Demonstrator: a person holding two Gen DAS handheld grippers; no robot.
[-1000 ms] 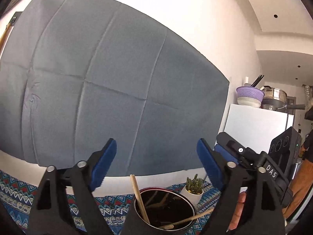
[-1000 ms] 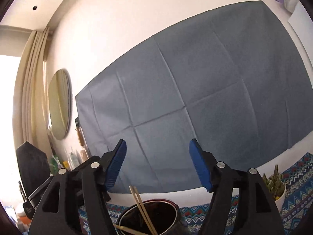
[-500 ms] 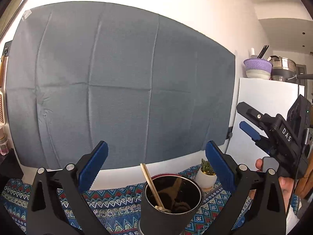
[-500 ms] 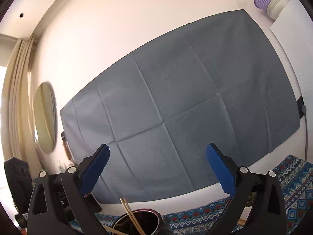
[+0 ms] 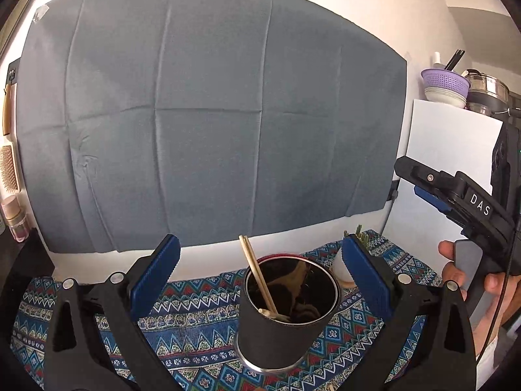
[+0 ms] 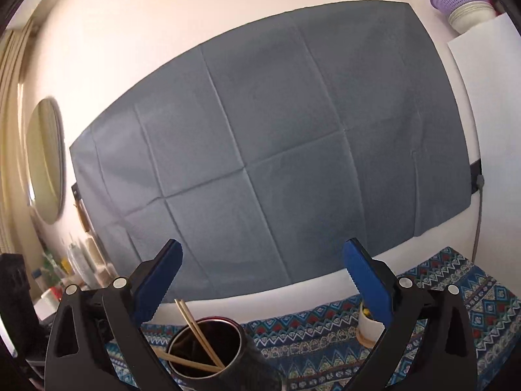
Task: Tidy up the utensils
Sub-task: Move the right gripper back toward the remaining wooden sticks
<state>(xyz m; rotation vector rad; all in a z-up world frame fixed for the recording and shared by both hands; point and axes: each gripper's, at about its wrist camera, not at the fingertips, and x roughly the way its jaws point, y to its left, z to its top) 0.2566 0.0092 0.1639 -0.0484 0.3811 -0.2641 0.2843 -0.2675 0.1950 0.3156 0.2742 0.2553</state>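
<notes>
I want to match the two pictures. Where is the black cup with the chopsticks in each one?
Left wrist view: black cup sits bottom centre, between the fingers.
Right wrist view: the cup is bottom left of centre, by the left finger.
Shared landmark: the grey cloth on the wall.

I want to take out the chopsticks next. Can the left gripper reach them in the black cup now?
Probably yes: the left gripper is open and empty, the chopsticks stick up above the black cup rim right between its fingers, nothing blocking.
</notes>
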